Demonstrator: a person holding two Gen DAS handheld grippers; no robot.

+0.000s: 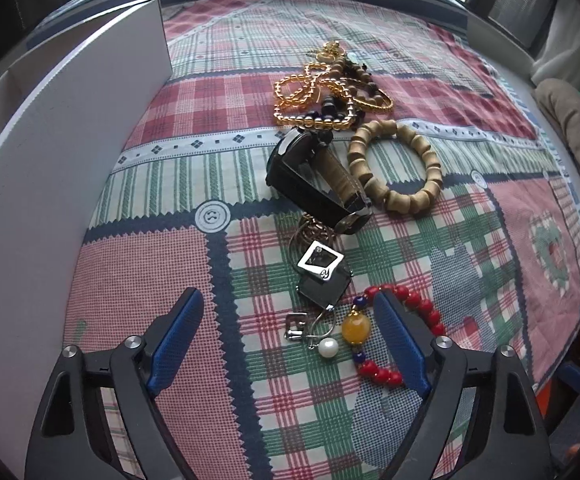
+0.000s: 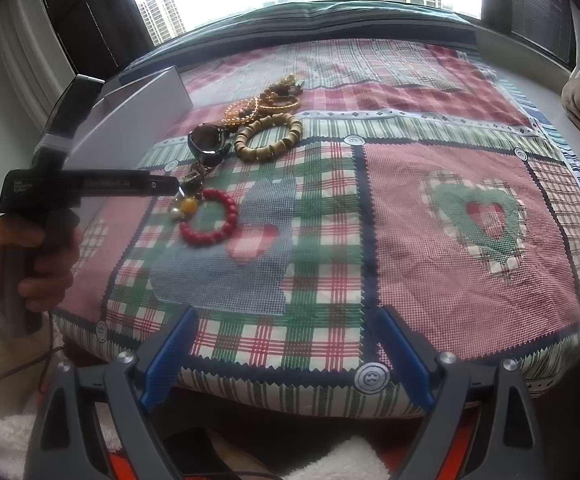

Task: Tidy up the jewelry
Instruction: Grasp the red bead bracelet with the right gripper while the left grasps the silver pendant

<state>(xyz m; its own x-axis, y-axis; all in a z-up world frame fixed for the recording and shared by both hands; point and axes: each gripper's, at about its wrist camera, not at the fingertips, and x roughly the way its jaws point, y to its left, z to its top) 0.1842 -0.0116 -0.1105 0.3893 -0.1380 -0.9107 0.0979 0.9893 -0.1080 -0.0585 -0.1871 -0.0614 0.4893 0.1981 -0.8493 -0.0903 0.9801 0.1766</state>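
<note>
Jewelry lies in a loose row on a patchwork cloth (image 1: 162,280). My left gripper (image 1: 288,298) hangs open just above it. Between its blue pads sit a black square pendant (image 1: 321,289), a silver buckle (image 1: 294,326), a pearl (image 1: 327,348) and a yellow bead (image 1: 354,328); neither pad touches them. The right pad overlaps a red bead bracelet (image 1: 381,372). Farther off lie a silver square pendant (image 1: 319,261), a dark watch (image 1: 313,184), a wooden bead bracelet (image 1: 433,168) and tangled amber beads (image 1: 309,92). My right gripper (image 2: 288,315) stands open and empty over the cloth's near edge.
A white open box (image 1: 50,160) stands along the left side of the cloth. In the right wrist view a person's hand (image 2: 30,248) holds the left gripper's handle beside that white box (image 2: 130,128). A window runs behind the table, and beige fabric (image 1: 569,120) lies at the right.
</note>
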